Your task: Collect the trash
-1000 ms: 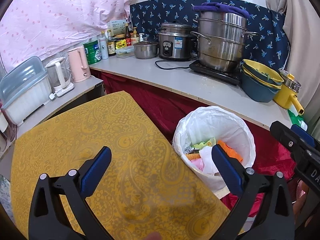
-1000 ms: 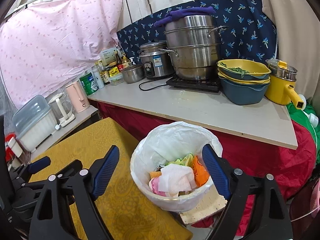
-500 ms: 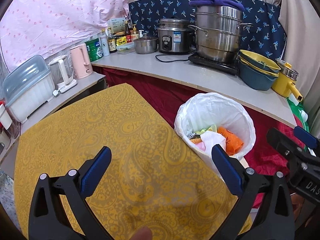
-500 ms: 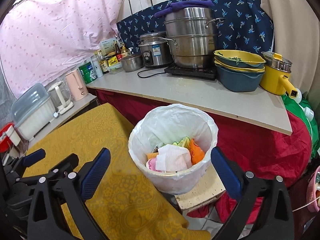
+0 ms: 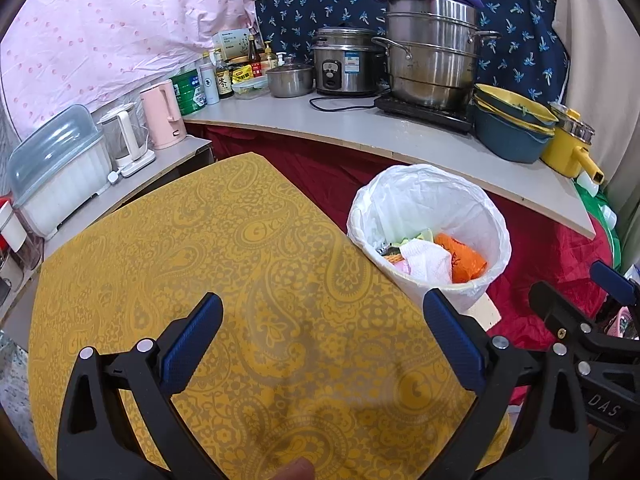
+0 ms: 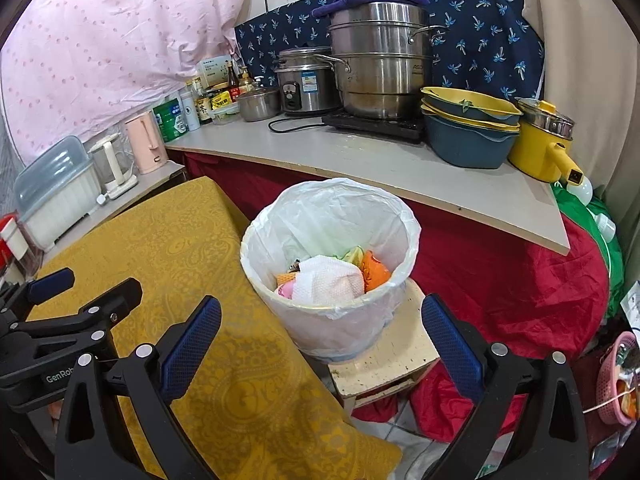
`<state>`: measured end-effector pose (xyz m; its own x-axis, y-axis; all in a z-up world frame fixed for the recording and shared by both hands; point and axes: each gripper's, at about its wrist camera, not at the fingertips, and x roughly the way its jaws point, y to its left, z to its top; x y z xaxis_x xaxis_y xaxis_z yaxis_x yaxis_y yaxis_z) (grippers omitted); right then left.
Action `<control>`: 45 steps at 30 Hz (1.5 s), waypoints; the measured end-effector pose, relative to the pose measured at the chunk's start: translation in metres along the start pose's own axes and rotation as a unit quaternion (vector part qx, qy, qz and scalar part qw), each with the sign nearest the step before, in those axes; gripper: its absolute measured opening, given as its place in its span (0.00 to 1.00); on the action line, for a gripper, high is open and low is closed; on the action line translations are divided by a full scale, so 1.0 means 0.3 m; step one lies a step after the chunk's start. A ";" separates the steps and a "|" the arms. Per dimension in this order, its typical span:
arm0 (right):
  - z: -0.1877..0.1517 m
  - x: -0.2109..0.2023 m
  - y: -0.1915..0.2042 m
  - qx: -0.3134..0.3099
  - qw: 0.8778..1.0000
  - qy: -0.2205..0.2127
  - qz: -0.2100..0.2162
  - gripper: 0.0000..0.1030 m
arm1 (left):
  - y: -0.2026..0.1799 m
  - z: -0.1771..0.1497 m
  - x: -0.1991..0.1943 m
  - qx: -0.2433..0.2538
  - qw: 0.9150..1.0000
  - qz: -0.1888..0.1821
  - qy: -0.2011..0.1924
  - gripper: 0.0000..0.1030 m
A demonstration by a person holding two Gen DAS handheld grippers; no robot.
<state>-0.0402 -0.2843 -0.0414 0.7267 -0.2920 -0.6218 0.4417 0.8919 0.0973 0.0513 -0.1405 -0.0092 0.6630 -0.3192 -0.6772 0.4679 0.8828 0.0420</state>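
Left hand-held gripper (image 5: 320,344) is held w/ jaws wide apart, nothing between them, above the yellow-clothed table (image 5: 200,280). Right hand-held gripper (image 6: 320,344) has just been opening; jaws now fully spread, empty, in front of the bin (image 6: 332,280). Trash, incl. white tissue (image 6: 328,280) & orange wrapper (image 6: 376,272), lies inside the lined bin, on a low stool (image 6: 384,364) beside the table. Drop step judged done; no loose trash is seen on the table, so the next piece must be located first.

Bright even light, sharp focus, fisheye-bent dark edges.
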 end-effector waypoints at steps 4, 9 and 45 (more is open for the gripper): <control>-0.028 -0.004 -0.010 0.001 1.000 0.005 -0.004 0.94 | -0.014 -0.023 -0.006 0.008 1.000 0.003 -0.002 0.93; -0.054 -0.011 -0.012 -0.008 1.000 0.007 -0.014 0.94 | -0.023 -0.042 -0.010 0.007 1.000 0.004 0.000 0.93; 0.064 0.103 -0.028 -0.015 1.000 0.017 -0.008 0.94 | 0.005 0.078 0.076 -0.026 1.000 0.008 0.012 0.93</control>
<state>-0.0114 -0.3074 -0.0466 0.7013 -0.2949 -0.6491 0.4361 0.8976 0.0634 0.0808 -0.1545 -0.0075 0.6549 -0.2976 -0.6947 0.4269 0.9042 0.0151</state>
